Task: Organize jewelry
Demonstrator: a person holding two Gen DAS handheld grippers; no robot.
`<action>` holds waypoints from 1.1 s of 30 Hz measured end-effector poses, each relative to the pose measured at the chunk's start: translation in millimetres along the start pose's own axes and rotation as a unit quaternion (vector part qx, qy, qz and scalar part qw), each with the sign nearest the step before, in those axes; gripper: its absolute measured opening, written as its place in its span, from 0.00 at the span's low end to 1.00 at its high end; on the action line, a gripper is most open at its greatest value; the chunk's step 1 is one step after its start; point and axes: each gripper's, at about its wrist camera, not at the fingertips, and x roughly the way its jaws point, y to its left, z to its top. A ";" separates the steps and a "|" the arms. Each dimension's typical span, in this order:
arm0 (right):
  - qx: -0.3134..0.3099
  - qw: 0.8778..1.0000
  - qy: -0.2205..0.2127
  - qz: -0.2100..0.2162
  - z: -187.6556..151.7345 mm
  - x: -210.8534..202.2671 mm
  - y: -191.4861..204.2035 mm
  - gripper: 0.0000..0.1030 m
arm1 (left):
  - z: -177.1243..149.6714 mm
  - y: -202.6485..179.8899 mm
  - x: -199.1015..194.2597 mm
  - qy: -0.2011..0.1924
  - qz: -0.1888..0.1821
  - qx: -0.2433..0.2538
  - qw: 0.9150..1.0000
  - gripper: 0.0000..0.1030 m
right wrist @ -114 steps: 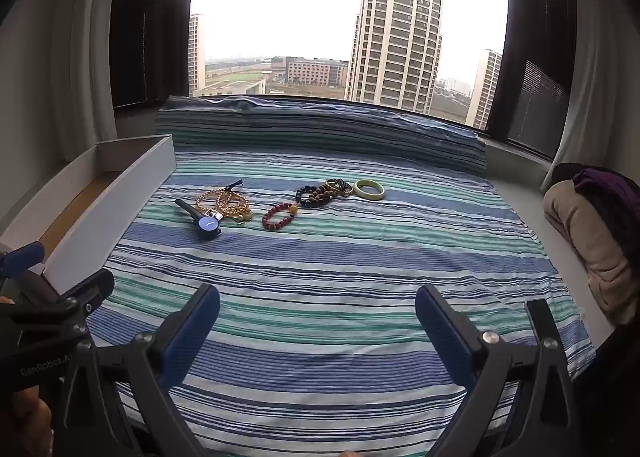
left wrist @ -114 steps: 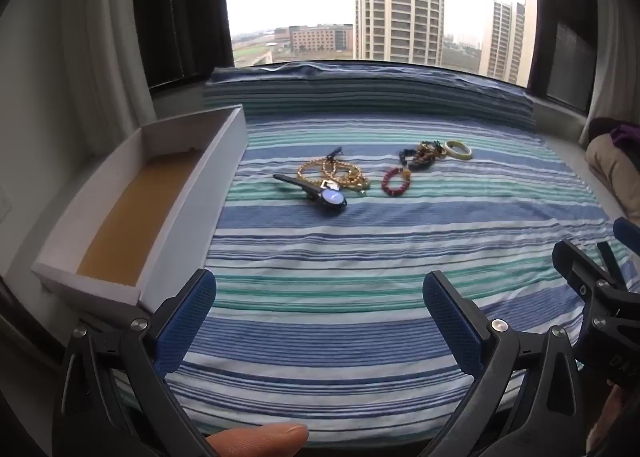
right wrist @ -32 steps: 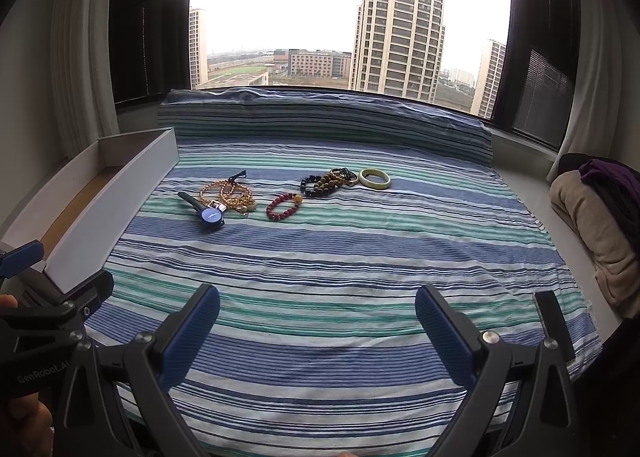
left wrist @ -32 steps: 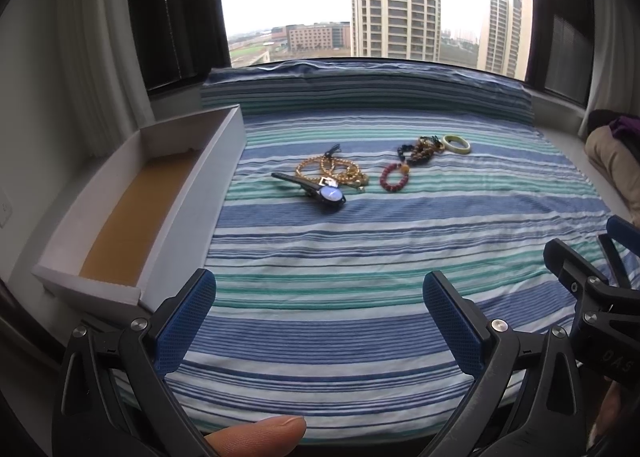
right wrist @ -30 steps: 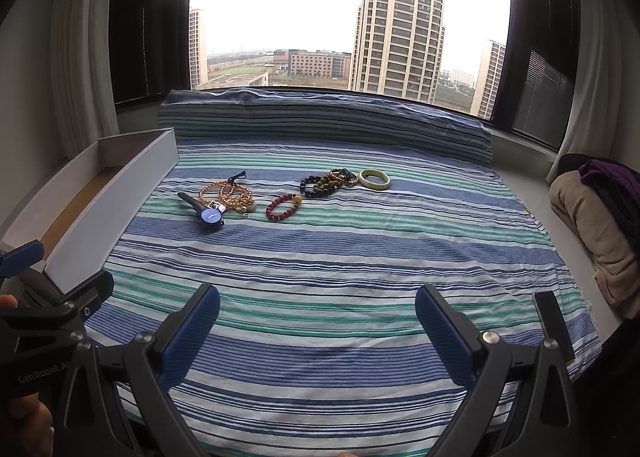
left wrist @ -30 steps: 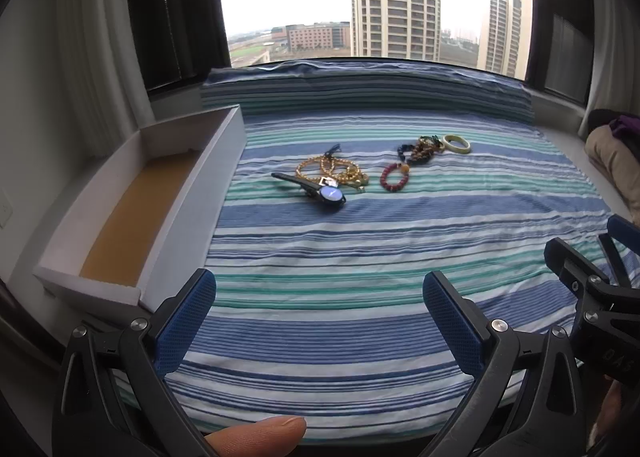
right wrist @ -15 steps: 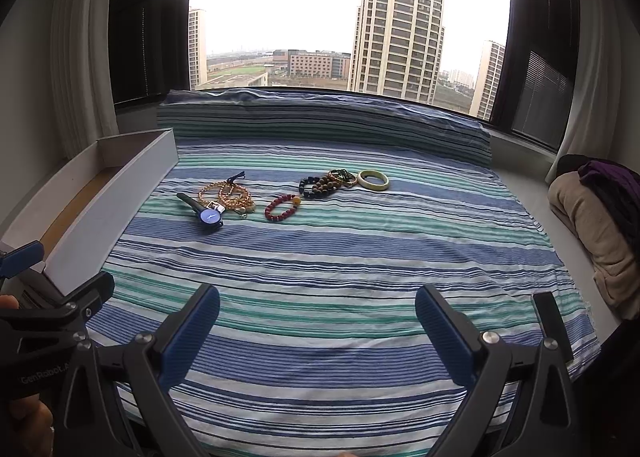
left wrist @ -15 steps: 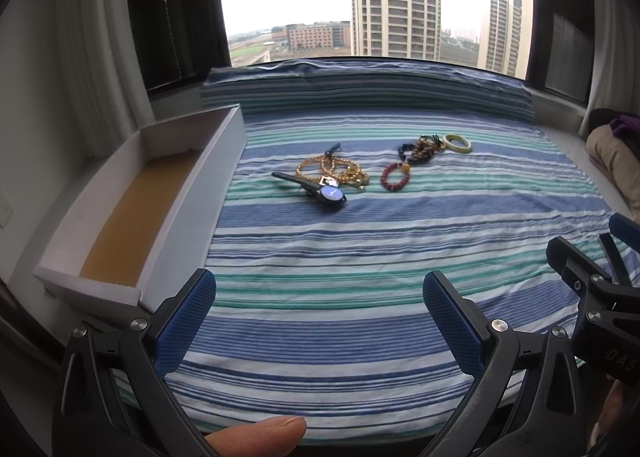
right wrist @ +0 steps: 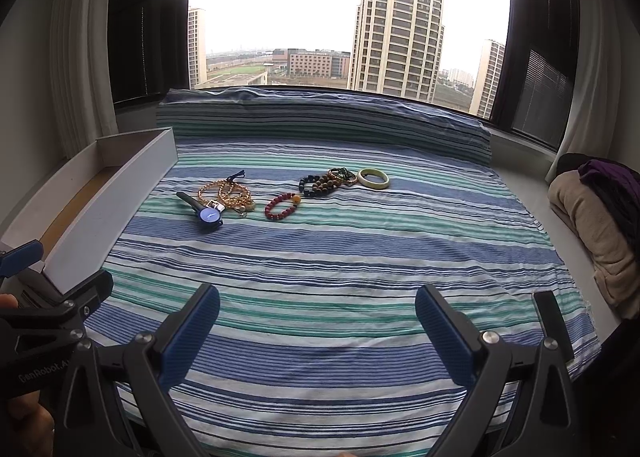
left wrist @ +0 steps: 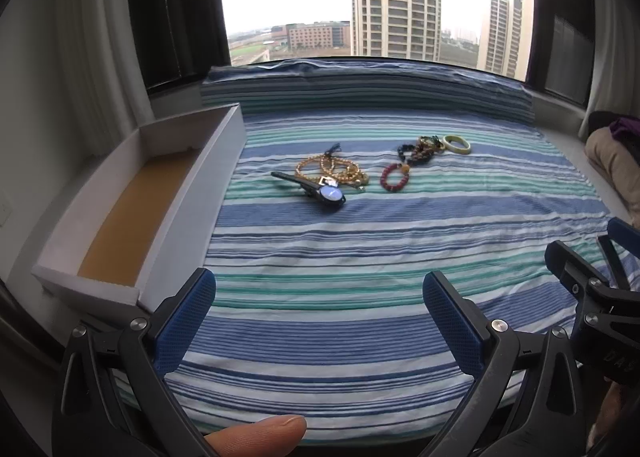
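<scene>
both grippers, left (left wrist: 320, 309) and right (right wrist: 318, 313), hang wide open and empty, well short of the jewelry on the striped bed (left wrist: 360, 257). the watch (left wrist: 320, 189) looks light and stiff at its case, best pinched across the strap; the gold chain (left wrist: 332, 171) beside it is limp and likely to slip or tangle.

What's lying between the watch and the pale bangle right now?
Between the watch and the pale bangle lie the gold bead strand, the red bead bracelet and the dark bead bracelets, clearest in the right wrist view.
</scene>
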 end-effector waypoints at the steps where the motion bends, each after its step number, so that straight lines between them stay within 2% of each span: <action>1: 0.000 1.000 0.000 0.000 0.0 0.0 0.1 0.97 | 0.3 0.0 -0.4 0.001 -0.001 -0.001 1.000 1.00; 19: -0.001 1.000 0.000 -0.001 -2.3 0.7 -2.7 0.97 | 1.5 -0.4 8.0 0.017 -0.011 0.004 1.000 1.00; 27: -0.003 1.000 0.001 -0.001 -1.9 3.6 -1.0 0.97 | -0.3 -1.9 7.4 0.007 0.003 0.017 1.000 1.00; 33: -0.001 1.000 0.006 0.003 -1.8 8.2 0.4 0.97 | -1.2 0.9 14.8 0.021 0.003 0.015 1.000 1.00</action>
